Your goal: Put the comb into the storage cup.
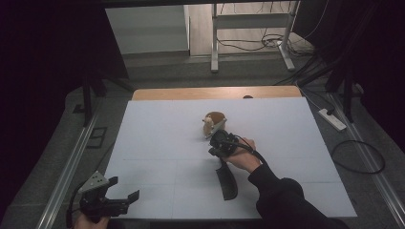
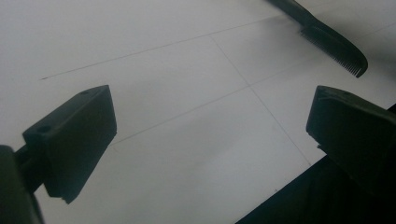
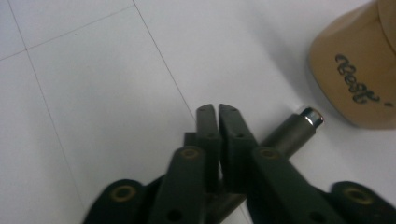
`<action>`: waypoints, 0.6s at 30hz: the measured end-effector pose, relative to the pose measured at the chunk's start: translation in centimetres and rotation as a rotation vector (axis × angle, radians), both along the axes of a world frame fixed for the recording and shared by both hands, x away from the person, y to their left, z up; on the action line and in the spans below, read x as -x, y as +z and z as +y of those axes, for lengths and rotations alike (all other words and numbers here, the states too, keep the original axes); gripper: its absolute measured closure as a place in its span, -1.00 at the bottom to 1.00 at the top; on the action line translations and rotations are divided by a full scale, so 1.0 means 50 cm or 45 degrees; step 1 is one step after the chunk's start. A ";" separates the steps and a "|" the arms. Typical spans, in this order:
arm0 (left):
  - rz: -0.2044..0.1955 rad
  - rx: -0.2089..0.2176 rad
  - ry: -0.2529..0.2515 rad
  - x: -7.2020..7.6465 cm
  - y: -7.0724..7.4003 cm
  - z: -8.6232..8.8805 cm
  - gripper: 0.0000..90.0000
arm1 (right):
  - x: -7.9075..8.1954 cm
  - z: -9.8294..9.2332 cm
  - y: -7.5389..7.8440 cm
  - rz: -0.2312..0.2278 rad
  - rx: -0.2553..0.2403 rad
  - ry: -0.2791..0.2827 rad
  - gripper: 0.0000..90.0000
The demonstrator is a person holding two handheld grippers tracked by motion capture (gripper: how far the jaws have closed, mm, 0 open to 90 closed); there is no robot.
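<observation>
The right tongs (image 1: 216, 136) rest at mid-table, jaws pressed together with nothing visible between them. A grey rod (image 3: 292, 130) with a metal tip lies just beside them; I cannot tell what it belongs to. Just beyond, on the far side, sits a tan rounded object (image 1: 213, 121) with dark script on it, untouched. It looks hard, smooth and light, so it would likely slip; gripping across its flatter sides seems safest. A dark comb (image 1: 227, 181) lies nearer on the white table (image 1: 157, 133). The left tongs (image 1: 125, 187) hover wide open and empty at the near left corner.
</observation>
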State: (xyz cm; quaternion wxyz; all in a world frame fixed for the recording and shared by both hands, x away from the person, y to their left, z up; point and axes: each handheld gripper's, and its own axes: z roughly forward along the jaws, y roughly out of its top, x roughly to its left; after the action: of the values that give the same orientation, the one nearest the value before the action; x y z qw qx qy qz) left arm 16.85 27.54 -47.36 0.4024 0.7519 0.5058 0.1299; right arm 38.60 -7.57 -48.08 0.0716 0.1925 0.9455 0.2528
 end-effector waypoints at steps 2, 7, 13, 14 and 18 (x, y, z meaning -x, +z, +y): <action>0.000 0.000 0.000 0.000 0.000 0.000 -0.95 | -0.006 0.002 -0.002 0.032 -0.010 0.000 0.99; 0.000 0.002 0.000 0.000 0.000 0.000 -0.95 | -0.018 0.003 -0.005 0.031 -0.021 -0.022 0.99; -0.002 -0.001 -0.002 0.000 0.000 0.000 -0.95 | -0.034 0.004 -0.019 0.023 -0.013 -0.049 0.99; -0.003 -0.001 -0.002 0.000 0.000 0.000 -0.95 | -0.041 0.005 -0.029 0.033 -0.007 -0.065 0.99; -0.003 -0.002 -0.003 0.000 0.000 0.000 -0.95 | -0.049 0.005 -0.040 0.044 -0.004 -0.075 0.99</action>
State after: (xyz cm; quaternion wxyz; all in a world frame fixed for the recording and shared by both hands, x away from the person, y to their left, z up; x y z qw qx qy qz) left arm 16.84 27.54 -47.35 0.4027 0.7527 0.5043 0.1307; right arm 41.04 -7.30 -50.10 0.0626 0.2248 0.9400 0.2487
